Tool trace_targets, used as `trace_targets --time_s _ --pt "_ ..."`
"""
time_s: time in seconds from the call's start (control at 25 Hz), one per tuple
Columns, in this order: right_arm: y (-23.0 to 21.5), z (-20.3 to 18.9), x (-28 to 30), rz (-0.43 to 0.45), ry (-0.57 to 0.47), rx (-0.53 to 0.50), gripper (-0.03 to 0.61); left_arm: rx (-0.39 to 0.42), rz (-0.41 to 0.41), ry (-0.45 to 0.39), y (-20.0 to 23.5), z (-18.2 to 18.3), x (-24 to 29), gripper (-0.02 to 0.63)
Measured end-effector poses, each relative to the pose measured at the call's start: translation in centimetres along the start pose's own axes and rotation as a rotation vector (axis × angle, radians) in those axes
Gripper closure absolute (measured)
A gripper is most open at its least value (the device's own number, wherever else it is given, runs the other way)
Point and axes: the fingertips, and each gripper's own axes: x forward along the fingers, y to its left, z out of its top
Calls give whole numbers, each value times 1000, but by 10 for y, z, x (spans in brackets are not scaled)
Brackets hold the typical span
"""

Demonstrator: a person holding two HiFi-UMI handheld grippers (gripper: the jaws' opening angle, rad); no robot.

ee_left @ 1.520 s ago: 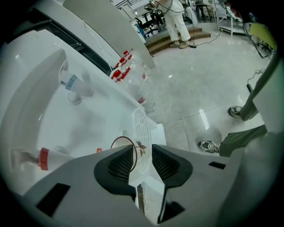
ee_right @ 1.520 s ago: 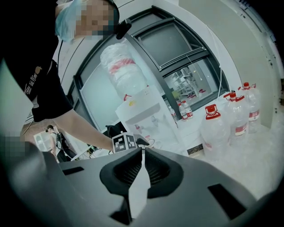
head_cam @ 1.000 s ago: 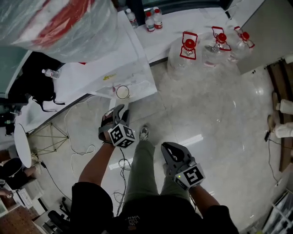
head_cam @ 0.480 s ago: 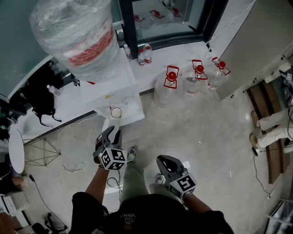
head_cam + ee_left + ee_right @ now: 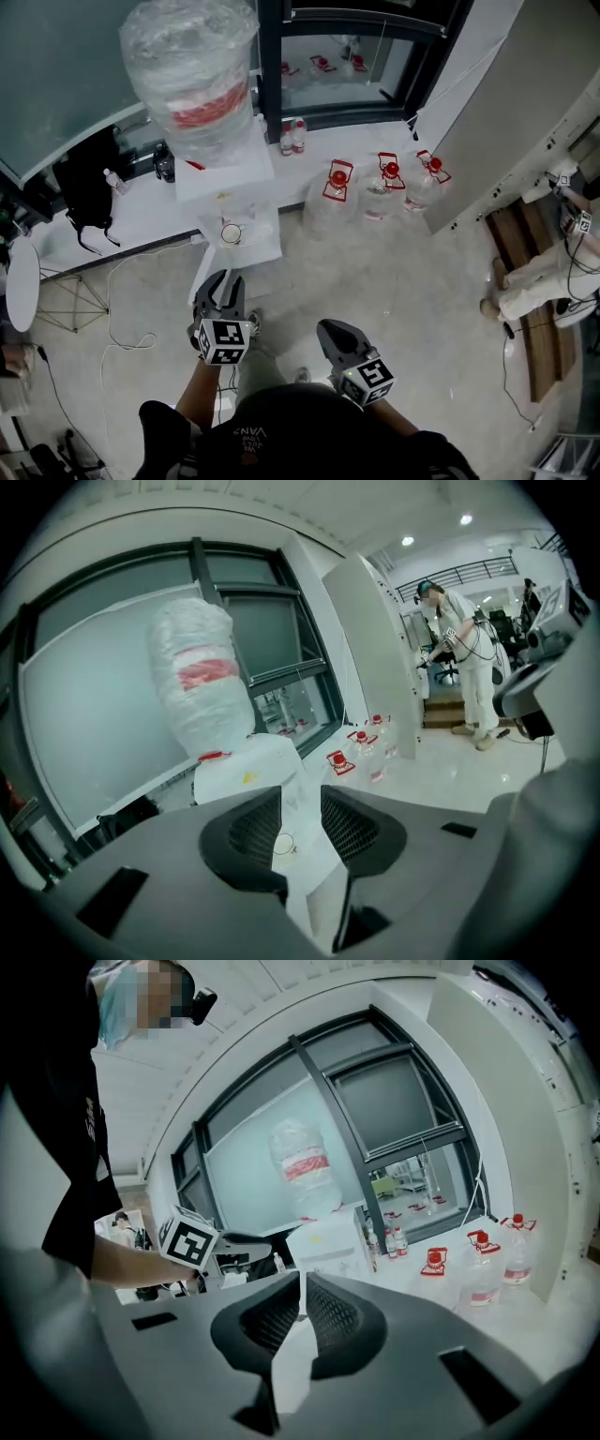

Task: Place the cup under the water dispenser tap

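Observation:
A clear cup [image 5: 231, 233] stands on the drip tray of the white water dispenser [image 5: 225, 178], below its taps. A large plastic-wrapped bottle [image 5: 192, 75] tops the dispenser. My left gripper [image 5: 223, 283] hovers over the floor in front of the tray, apart from the cup, jaws open and empty. Through their gap in the left gripper view I see the cup [image 5: 283, 843] and the dispenser [image 5: 246, 771]. My right gripper [image 5: 330, 330] is further right and nearer me, shut on nothing. In the right gripper view the dispenser [image 5: 328, 1239] is far ahead.
Three red-capped water jugs [image 5: 380, 183] stand on the white ledge right of the dispenser, with small bottles [image 5: 292, 136] behind. A black bag [image 5: 89, 192] and a loose cable [image 5: 117, 300] lie left. A person [image 5: 539, 272] stands by wooden boards at the far right.
Both grippers have risen and drawn back from the dispenser, and the left one has rolled its marker cube upward. The cup stays on the tray.

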Motion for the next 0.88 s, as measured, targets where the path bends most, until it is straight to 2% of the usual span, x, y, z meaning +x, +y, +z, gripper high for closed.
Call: trace_targets --time_s 0.2,0.56,0.88 --pt "16 3 -35 19 -18 -20 532 -51 24 -45 -21 12 -51 476" --pt "23 -2 -87 30 10 -48 532 -53 8 -119 -70 17 -128 481" --pt "49 -8 -88 111 48 -68 532 -67 21 -139 -86 12 -174 565"
